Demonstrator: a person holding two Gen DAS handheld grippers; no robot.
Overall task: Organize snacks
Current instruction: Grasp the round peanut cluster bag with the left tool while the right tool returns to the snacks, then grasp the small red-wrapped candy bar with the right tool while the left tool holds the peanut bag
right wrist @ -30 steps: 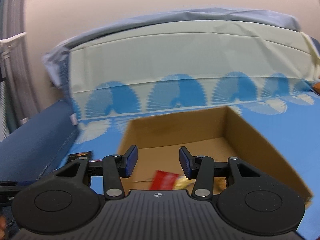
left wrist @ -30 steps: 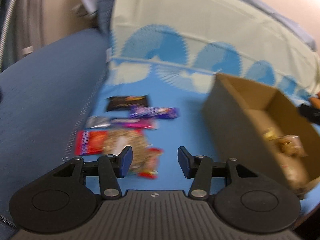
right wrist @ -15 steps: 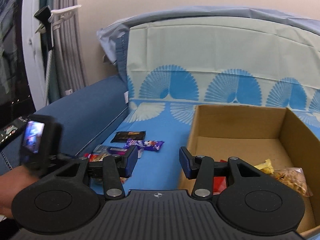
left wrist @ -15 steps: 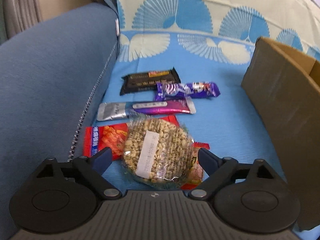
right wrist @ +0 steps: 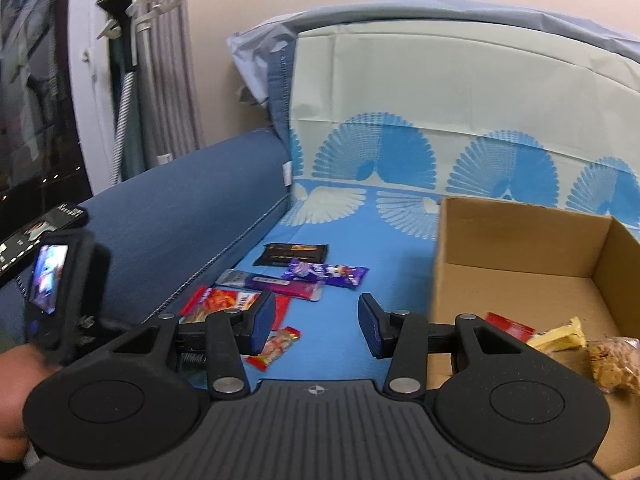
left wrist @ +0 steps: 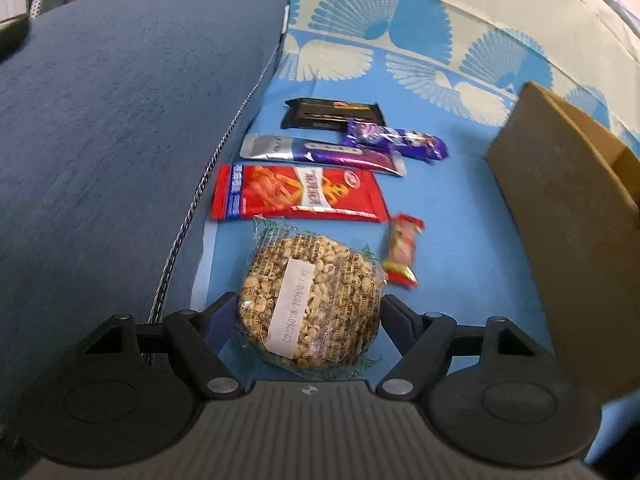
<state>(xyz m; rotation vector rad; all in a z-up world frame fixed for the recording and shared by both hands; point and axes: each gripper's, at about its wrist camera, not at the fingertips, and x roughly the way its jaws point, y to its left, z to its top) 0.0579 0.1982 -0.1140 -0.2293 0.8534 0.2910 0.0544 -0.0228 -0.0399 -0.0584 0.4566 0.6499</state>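
Note:
A round clear packet of peanut brittle (left wrist: 312, 296) lies on the blue sofa cover, and my left gripper (left wrist: 310, 312) straddles it. Its jaws are closing, with the pads right at the wrapper's edges. Beyond lie a red packet (left wrist: 298, 194), a small red candy (left wrist: 402, 252), a silver-purple bar (left wrist: 320, 154), a purple bar (left wrist: 396, 142) and a black bar (left wrist: 332, 114). My right gripper (right wrist: 316, 324) hovers open and empty left of the cardboard box (right wrist: 520, 240). The box holds a red packet (right wrist: 510, 324), a yellow snack (right wrist: 558, 336) and a bag of nuts (right wrist: 612, 360).
The dark blue sofa armrest (left wrist: 120, 120) rises left of the snacks. A fan-patterned backrest cover (right wrist: 440, 100) stands behind. The box wall (left wrist: 560, 200) is on the right. A phone (right wrist: 36, 232) lies on the armrest, and a hand (right wrist: 16, 392) shows at lower left.
My left gripper opened wide, dropped toward the snacks and now brackets the peanut packet with narrower jaws. My right gripper swung left, from over the box to beside it.

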